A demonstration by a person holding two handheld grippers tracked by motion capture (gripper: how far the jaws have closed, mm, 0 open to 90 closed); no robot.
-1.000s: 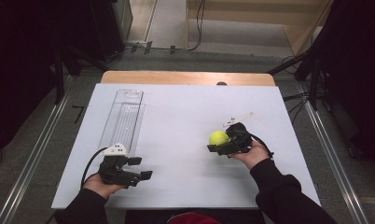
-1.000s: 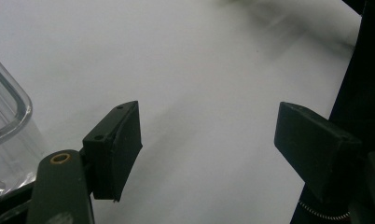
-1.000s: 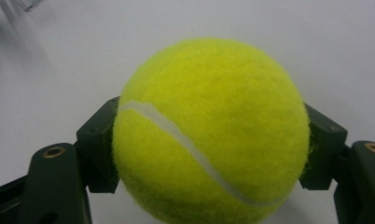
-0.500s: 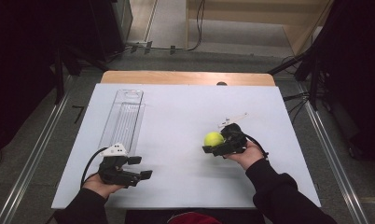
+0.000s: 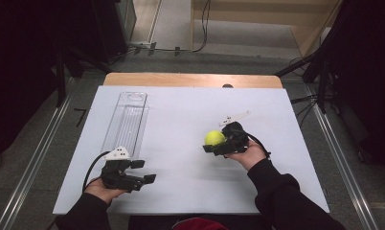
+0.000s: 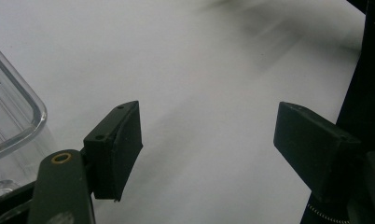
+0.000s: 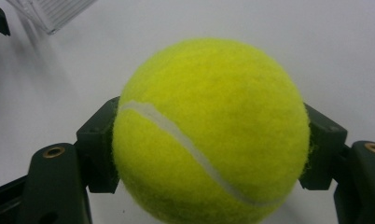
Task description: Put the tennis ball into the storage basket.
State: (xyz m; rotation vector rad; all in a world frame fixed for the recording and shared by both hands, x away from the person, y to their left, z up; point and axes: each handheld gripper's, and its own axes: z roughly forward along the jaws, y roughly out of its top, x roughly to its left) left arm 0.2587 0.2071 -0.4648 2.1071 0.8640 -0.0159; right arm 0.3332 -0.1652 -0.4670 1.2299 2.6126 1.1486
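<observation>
Yellow felt is bulging out between the jaws of the right tool [image 5: 219, 143], which is closed on a tennis ball [image 7: 211, 133] and gripping it at its widest part, one pad on each side. Seen from the high view, the ball [image 5: 214, 138] is sitting at the tip of that tool, ahead of the person's right hand [image 5: 250, 154], above the white counter [image 5: 181, 120]; whether it is touching the surface I cannot tell.

The left tool [image 5: 141, 171] is spread wide and holding nothing, with bare counter showing between its jaws in the left gripper view. A clear plastic tray [image 5: 127, 122] is lying ahead of it and slightly to its outer side, with one rounded corner [image 6: 15, 116] just beside its left jaw.

The main risk, as I judge it, is the ball squirting out: the pads are meeting a curved, springy surface on small patches, so a quick swing or a loosening squeeze could let it pop forward and roll off the counter.

Being a sphere, the ball is pointing nowhere and has no long axis; its white seam [image 7: 185, 144] is running diagonally across the face toward the camera, from upper left to lower right.
</observation>
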